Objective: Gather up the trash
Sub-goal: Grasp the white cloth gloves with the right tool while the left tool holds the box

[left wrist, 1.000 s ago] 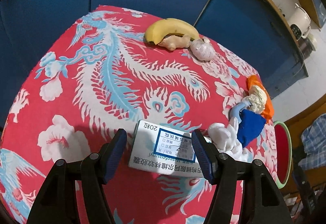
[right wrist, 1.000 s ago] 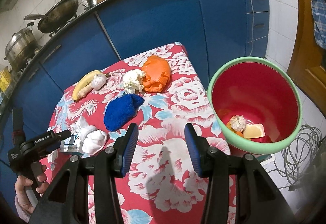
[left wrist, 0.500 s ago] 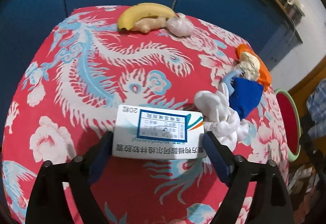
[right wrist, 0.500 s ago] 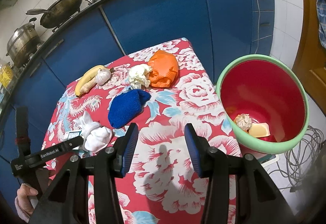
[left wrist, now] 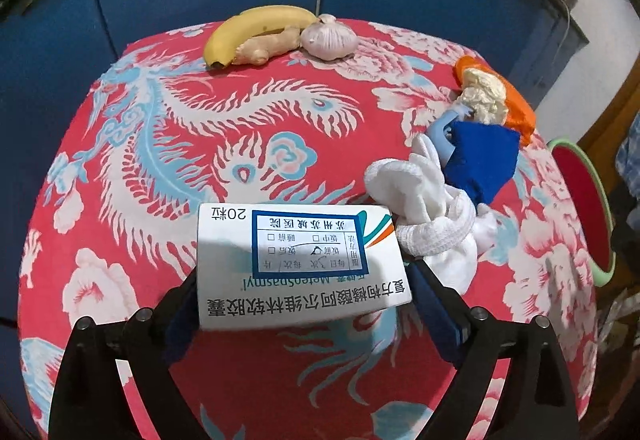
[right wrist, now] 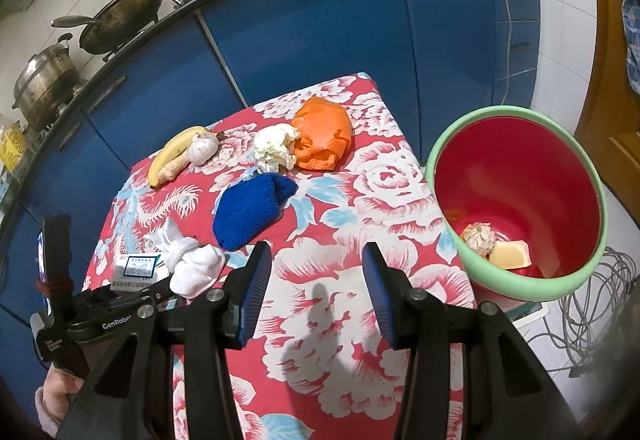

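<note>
Left gripper (left wrist: 304,304), jaws opening, straddles a white box (left wrist: 300,264) on the red floral tablecloth (left wrist: 280,127); right gripper (right wrist: 316,292) hovers half-open, empty, beside the bin (right wrist: 516,280).

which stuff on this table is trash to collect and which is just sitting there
Likely for the job: medicine box between the opening left gripper jaws, crumpled paper, orange bag, red bin.

Probably just lying about: banana, ginger, garlic, white socks, blue cloth.
</note>
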A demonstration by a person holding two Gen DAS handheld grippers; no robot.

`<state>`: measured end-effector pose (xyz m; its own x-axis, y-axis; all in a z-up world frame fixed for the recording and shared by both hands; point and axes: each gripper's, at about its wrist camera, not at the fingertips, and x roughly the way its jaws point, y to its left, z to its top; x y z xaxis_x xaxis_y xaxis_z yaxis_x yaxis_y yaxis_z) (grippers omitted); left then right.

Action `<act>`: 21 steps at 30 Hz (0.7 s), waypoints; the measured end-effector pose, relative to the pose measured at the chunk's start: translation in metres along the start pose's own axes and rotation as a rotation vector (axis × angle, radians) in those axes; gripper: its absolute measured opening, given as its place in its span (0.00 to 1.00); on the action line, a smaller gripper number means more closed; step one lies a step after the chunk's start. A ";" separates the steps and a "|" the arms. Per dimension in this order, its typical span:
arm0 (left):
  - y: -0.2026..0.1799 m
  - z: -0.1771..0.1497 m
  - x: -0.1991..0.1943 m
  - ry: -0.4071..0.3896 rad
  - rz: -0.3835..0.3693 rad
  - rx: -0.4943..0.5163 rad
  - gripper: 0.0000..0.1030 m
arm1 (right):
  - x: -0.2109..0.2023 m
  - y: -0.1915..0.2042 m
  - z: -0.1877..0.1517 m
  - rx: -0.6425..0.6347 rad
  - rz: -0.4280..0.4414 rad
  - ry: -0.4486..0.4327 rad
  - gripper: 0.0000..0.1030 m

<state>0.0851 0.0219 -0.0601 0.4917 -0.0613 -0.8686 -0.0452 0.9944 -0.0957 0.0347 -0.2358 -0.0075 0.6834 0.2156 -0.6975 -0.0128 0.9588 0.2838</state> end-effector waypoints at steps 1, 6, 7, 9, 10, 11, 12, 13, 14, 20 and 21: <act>0.001 0.000 -0.001 -0.003 -0.003 -0.004 0.92 | 0.000 0.001 0.000 -0.001 0.001 0.002 0.48; 0.005 -0.001 -0.008 -0.035 -0.006 -0.004 0.90 | 0.003 0.005 -0.001 -0.008 0.007 0.012 0.48; 0.006 -0.001 -0.010 -0.042 -0.012 -0.011 0.90 | 0.004 0.007 -0.001 -0.010 0.011 0.015 0.48; 0.010 -0.001 -0.016 -0.055 -0.024 -0.026 0.90 | 0.006 0.010 -0.002 -0.017 0.018 0.020 0.48; 0.012 -0.001 -0.018 -0.060 -0.027 -0.030 0.90 | 0.007 0.012 -0.002 -0.021 0.022 0.023 0.48; 0.013 0.000 -0.021 -0.067 -0.027 -0.035 0.90 | 0.008 0.015 -0.003 -0.027 0.027 0.025 0.48; 0.016 0.000 -0.024 -0.074 -0.026 -0.040 0.90 | 0.008 0.016 -0.003 -0.031 0.031 0.026 0.48; 0.018 0.000 -0.027 -0.081 -0.024 -0.045 0.90 | 0.010 0.020 -0.003 -0.037 0.037 0.029 0.48; 0.021 0.000 -0.031 -0.087 -0.020 -0.052 0.90 | 0.011 0.022 -0.004 -0.040 0.042 0.032 0.48; 0.037 -0.002 -0.043 -0.113 0.010 -0.085 0.90 | 0.021 0.043 -0.008 -0.065 0.084 0.054 0.48; 0.040 -0.002 -0.044 -0.118 0.013 -0.091 0.90 | 0.022 0.045 -0.008 -0.070 0.088 0.057 0.48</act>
<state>0.0598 0.0643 -0.0263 0.5888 -0.0325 -0.8076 -0.1285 0.9827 -0.1332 0.0428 -0.1859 -0.0153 0.6345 0.3081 -0.7088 -0.1233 0.9457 0.3007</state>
